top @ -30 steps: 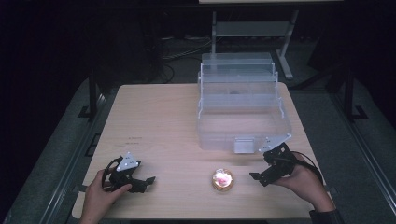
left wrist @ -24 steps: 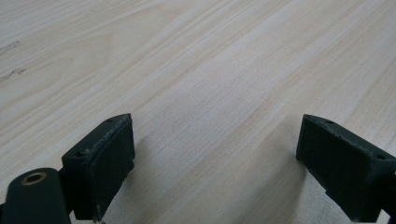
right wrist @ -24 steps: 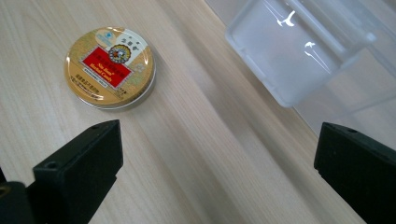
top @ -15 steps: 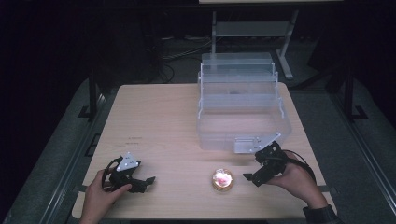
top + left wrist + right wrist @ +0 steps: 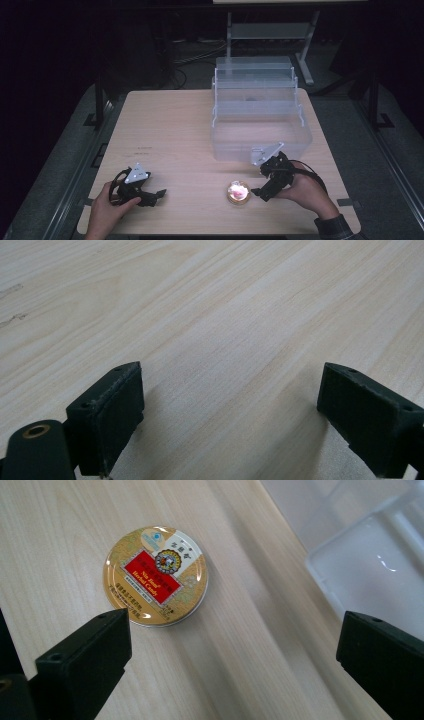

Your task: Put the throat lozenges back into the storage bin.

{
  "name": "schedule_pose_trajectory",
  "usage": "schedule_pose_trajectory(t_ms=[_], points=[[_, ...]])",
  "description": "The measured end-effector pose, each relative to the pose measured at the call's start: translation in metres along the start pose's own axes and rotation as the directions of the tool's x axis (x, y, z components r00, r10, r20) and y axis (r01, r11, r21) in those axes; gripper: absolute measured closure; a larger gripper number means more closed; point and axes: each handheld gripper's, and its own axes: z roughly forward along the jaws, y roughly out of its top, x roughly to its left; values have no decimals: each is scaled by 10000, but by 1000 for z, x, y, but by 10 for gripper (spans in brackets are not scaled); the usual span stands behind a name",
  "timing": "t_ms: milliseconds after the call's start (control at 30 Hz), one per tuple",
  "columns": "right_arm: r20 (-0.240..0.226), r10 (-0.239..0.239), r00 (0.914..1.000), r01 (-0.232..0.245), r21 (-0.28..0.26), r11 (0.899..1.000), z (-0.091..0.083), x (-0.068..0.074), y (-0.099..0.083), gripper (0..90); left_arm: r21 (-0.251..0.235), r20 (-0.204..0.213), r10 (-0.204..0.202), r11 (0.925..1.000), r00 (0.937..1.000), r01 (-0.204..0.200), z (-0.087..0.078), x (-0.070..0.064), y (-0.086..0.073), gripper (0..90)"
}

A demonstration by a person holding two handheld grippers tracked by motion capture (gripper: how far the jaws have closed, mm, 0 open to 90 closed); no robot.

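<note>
Right gripper view: right gripper, jaws wide and empty, aligns toward the round gold candy tin with red label lying flat on the pale wooden table. Left gripper rests wide, idle. Beyond stands the clear plastic tiered box.

Glossy printed metal tin; pale matt wood-grain surface; frosted translucent plastic box; matt black plastic fingers.

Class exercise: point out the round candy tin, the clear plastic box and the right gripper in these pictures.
round candy tin [image 5: 155, 576]: right gripper view, on its red lid label.
clear plastic box [image 5: 260, 137]: high view, on its front wall.
right gripper [image 5: 260, 192]: high view, midway between its fingertips, beside the tin.
</note>
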Motion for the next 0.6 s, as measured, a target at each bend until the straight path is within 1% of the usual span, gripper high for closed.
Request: schedule_pose_trajectory(t_ms=[600], points=[[-330,-517,9981,527,317,9981,13,10,17,8,7,0,-1,10000,10000,1,0,0,0,106]])
